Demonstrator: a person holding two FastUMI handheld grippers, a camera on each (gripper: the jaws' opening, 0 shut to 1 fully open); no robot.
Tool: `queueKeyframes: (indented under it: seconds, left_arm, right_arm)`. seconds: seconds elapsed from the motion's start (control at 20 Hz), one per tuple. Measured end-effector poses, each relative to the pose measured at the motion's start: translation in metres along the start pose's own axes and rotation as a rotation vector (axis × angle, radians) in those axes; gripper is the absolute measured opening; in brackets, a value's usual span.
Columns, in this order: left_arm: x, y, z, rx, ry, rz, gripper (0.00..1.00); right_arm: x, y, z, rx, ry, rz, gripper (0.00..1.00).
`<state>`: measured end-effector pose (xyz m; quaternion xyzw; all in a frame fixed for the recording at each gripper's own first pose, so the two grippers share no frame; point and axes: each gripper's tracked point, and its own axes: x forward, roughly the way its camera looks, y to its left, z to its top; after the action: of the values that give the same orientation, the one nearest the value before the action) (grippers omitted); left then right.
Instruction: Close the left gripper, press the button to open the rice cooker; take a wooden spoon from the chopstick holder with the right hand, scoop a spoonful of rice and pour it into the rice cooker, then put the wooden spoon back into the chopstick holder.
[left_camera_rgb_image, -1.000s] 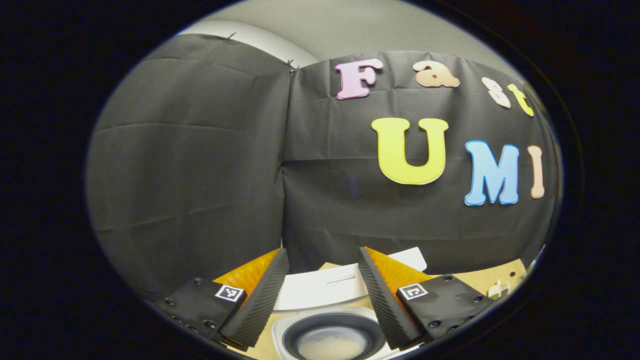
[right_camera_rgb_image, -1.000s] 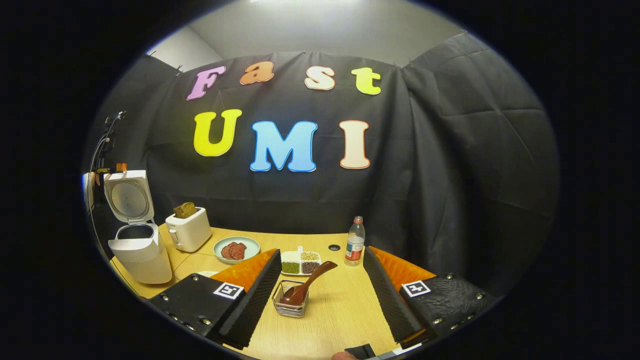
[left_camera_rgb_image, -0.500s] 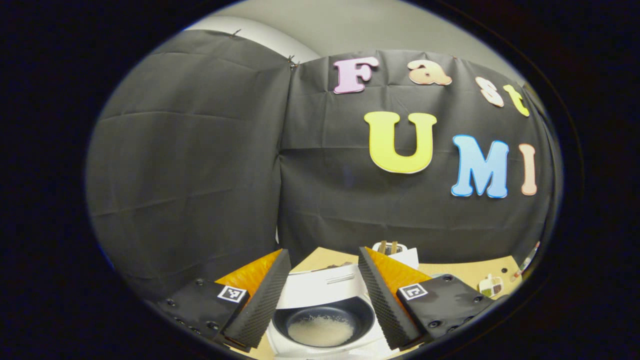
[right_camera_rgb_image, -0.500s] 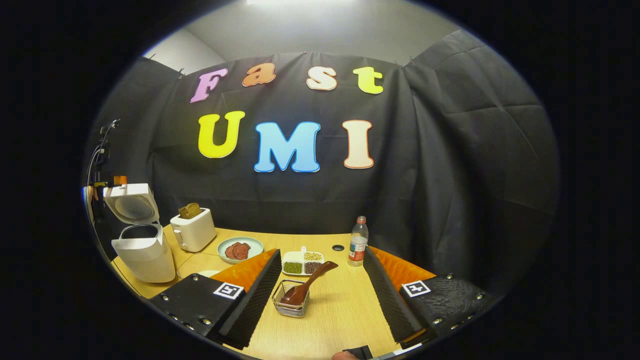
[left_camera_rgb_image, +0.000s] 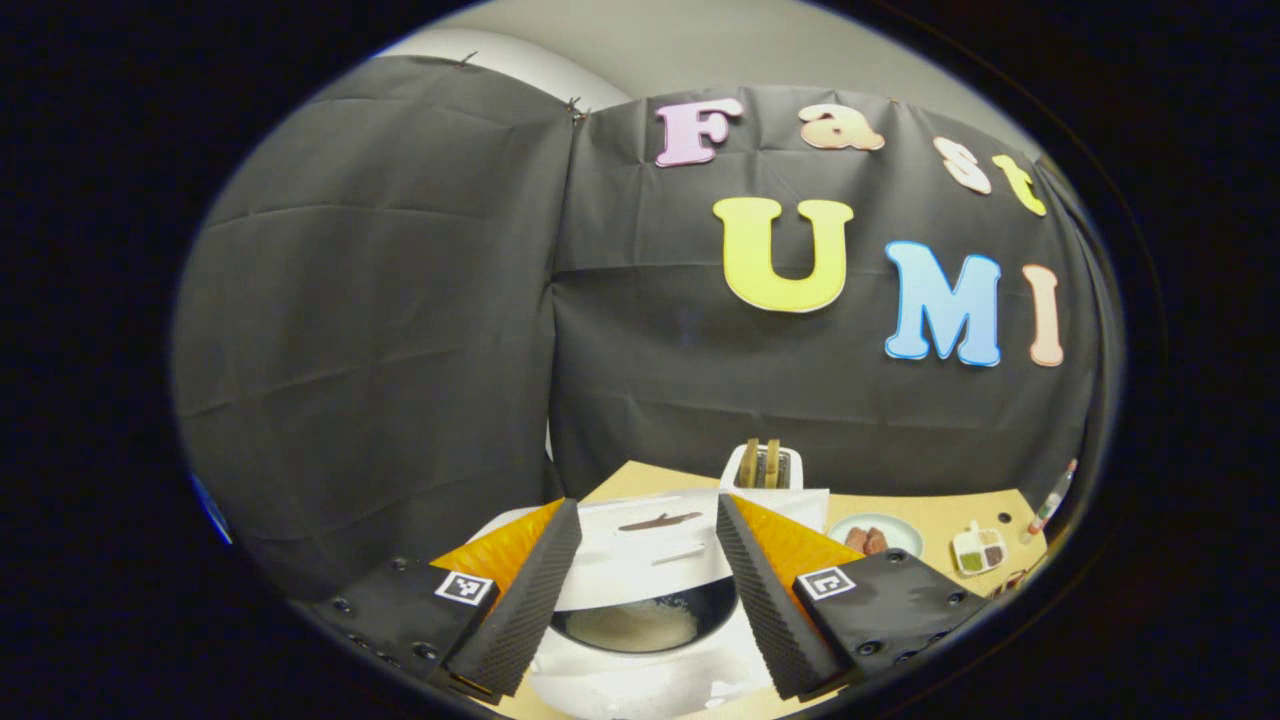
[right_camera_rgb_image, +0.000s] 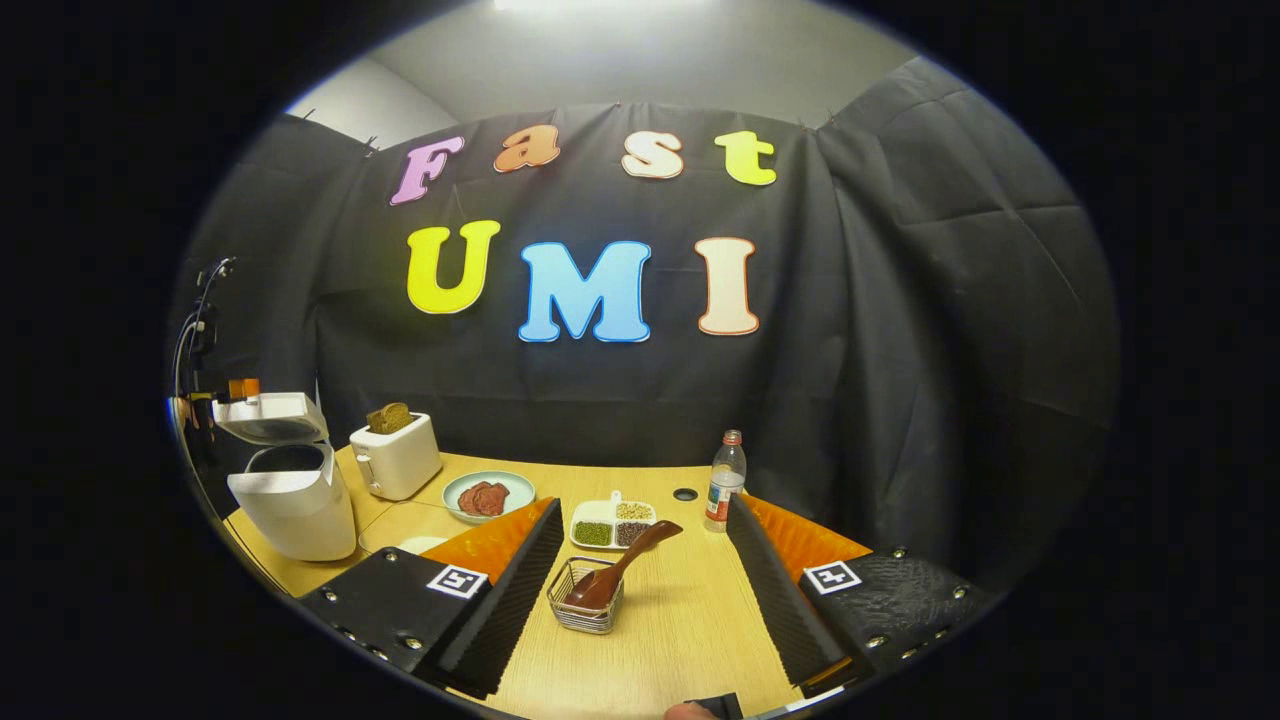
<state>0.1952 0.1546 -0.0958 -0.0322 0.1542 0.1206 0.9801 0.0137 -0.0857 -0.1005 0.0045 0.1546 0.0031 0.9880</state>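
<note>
Apparently finished: wooden spoon (right_camera_rgb_image: 612, 567) back in the chopstick holder (right_camera_rgb_image: 587, 610).
Both the left gripper (left_camera_rgb_image: 640, 600) and right gripper (right_camera_rgb_image: 640, 600) are spread, empty; rice cooker (right_camera_rgb_image: 285, 490) holds rice, lid half down. Withdraw slowly, clear of the spoon's handle.

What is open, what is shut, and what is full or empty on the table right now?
rice cooker: lid partly lowered, not latched; white rice in its pot.
wooden spoon: standing in the chopstick holder, handle leaning out.
toaster: bread in its slots.
plate: reddish slices on it.
divided dish: beans in its compartments.
bottle: upright, cap on.
left tongs: open, over the cooker.
right tongs: open, empty.
</note>
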Motion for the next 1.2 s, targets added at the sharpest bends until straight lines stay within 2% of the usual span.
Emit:
queueKeyframes:
  seconds: [0.3,0.35,0.5,0.55,0.6,0.7,0.75,0.8,0.85,0.9,1.2]
  left_arm:
    - [-0.006,-0.001,-0.022,-0.013,0.031,0.002,0.92]
    - [-0.008,-0.001,-0.024,-0.004,0.033,0.004,0.95]
    - [-0.008,-0.003,-0.032,0.006,0.041,0.006,0.95]
    - [-0.009,-0.005,-0.036,-0.001,0.048,0.004,0.92]
    - [-0.011,-0.005,-0.042,-0.015,0.06,-0.002,0.95]
    - [-0.011,-0.005,-0.061,-0.054,0.097,-0.014,0.95]
    - [-0.011,-0.005,-0.07,-0.066,0.114,-0.018,0.92]
    - [-0.011,-0.006,-0.077,-0.069,0.127,-0.021,0.95]
    - [-0.011,-0.007,-0.083,-0.061,0.137,-0.021,0.99]
    - [-0.009,-0.007,-0.087,-0.051,0.142,-0.02,0.95]
    - [0.004,-0.005,-0.112,-0.025,0.199,-0.023,0.99]
  right_arm:
    - [0.003,0.002,0.0,0.013,-0.002,0.013,0.99]
    - [0.004,0.002,0.0,0.009,-0.001,0.015,0.99]
    - [0.007,0.005,-0.001,0.009,0.0,0.021,0.99]
    - [0.008,0.007,-0.002,0.01,0.002,0.022,0.99]
    - [0.008,0.007,-0.002,0.011,0.003,0.022,0.99]
    - [0.01,0.009,-0.002,0.011,0.003,0.022,0.99]
    - [0.01,0.008,-0.002,0.01,0.003,0.02,0.99]
    - [0.011,0.008,-0.002,0.007,0.004,0.019,0.99]
    - [0.011,0.009,-0.002,0.005,0.005,0.018,0.99]
    - [0.012,0.01,-0.002,0.004,0.006,0.017,0.99]
    - [0.015,0.017,-0.003,-0.008,0.013,0.019,0.99]
